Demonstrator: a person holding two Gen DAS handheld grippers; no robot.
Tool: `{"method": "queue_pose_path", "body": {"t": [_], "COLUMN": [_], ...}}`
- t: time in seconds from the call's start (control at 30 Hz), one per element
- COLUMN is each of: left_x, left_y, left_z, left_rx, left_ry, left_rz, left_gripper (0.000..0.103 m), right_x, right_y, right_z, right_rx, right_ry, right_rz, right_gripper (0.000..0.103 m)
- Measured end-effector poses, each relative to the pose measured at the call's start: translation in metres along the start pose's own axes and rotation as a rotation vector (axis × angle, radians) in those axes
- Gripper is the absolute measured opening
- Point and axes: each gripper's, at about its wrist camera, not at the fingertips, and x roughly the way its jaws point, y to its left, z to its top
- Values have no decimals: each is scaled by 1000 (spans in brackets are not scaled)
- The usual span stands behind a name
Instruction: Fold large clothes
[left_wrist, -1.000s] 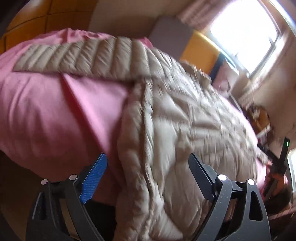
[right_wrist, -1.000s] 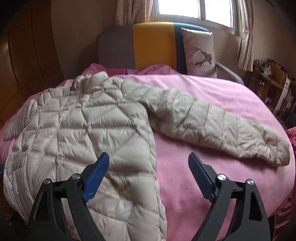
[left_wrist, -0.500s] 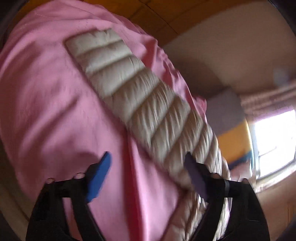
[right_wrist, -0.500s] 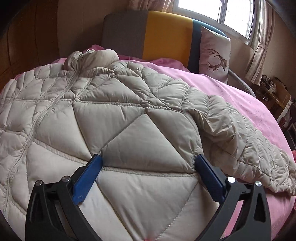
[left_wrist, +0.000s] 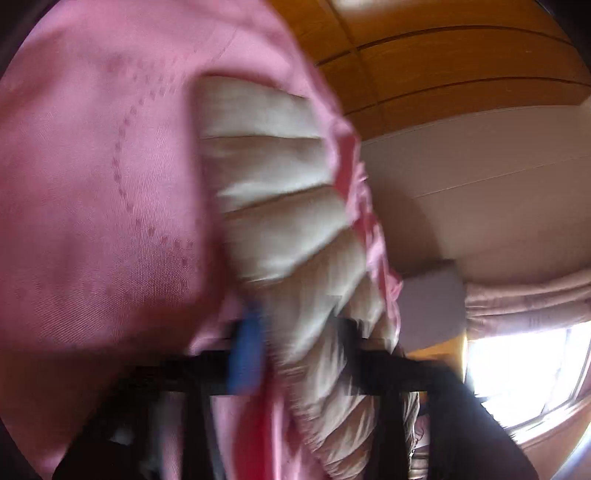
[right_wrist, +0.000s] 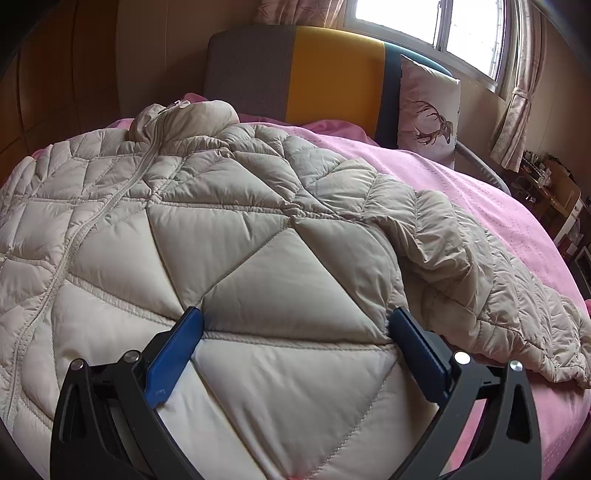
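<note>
Both grippers have come down onto the jacket (right_wrist: 207, 236) since a second ago: the left gripper (left_wrist: 295, 350), which was hanging open over the hem, has swung out along the left sleeve (left_wrist: 280, 206) and its jaws have come together on the sleeve (that view is badly blurred, so how deep the grip goes I cannot tell). Pink sheet (left_wrist: 96, 177) fills the left of that view, with the sleeve lying on it and running away from the jaws toward the far edge of the bed; wooden panels (left_wrist: 443, 66) and a pale wall lie beyond. The right gripper (right_wrist: 295, 332) has dropped from above the bed to the jacket body, and its jaws stand wide apart, both blue pads (right_wrist: 173, 354) pressed onto the quilted front with a broad panel between them, nothing clamped. The beige jacket lies face up and spread on the pink bed, zipper running toward the collar (right_wrist: 177, 114) at the far end, right sleeve (right_wrist: 498, 288) crumpled off to the right. Behind it stand a grey, yellow and blue headboard (right_wrist: 325, 74) and a deer pillow (right_wrist: 428, 110) under the window (right_wrist: 424, 26).
</note>
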Motion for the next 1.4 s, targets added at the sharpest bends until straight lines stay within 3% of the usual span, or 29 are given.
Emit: {"method": "queue_pose_path", "body": {"t": [0.07,0.13,0.23,0.33,0.47,0.5,0.57,0.63,0.73,0.8,0.83,0.9,0.97,1.0,1.13,1.23,1.4], "left_x": [-5,-29,-59,-78,-68,-64,-61,-58,-50,-36,-31,-30,-43,-49,-77,-96,-96], "left_y": [7,6,12,19,33,31,25,16,2,0,1,5,-2,-12,-91,-159,-235], "left_z": [3,4,-4,-22,-35,-38,-34,-31,-23,-15,-12,-6,-8,-10,-30,-71,-159], "left_rx": [-66,-58,-57,-14,-51,-50,-46,-47,-48,-48,-57,-83,-67,-27,309,576,963], "left_ry": [-9,-77,-96,-112,-74,-77,-92,-104,-126,-125,-114,-98,-140,-160,-281,-350,-337], "left_rz": [-44,-97,-146,-121,-98,-99,-120,-163,-113,-47,-3,14,-8,-18,-28,-77,-113], "left_gripper": [2,2,2,2,2,6,38,57,61,38,9,5,4,4,4,4,4], "right_x": [0,0,1,1,1,1,1,1,1,1,1,1,1,1,1,1,0], "right_y": [0,0,0,0,0,0,0,0,0,0,0,-1,-1,-1,0,-1,-1], "right_z": [0,0,0,0,0,0,1,1,1,0,0,0,1,1,1,2,2], "right_rx": [1,2,4,4,6,7,6,6,6,6,6,7,9,10,10,12,14], "right_ry": [0,1,1,-1,1,0,1,0,1,1,1,1,1,1,1,0,0], "right_rz": [1,4,5,4,8,9,7,7,7,7,7,8,10,12,12,13,16], "right_gripper": [101,101,101,101,101,101,101,101,101,101,101,101,101,101,101,101,101]}}
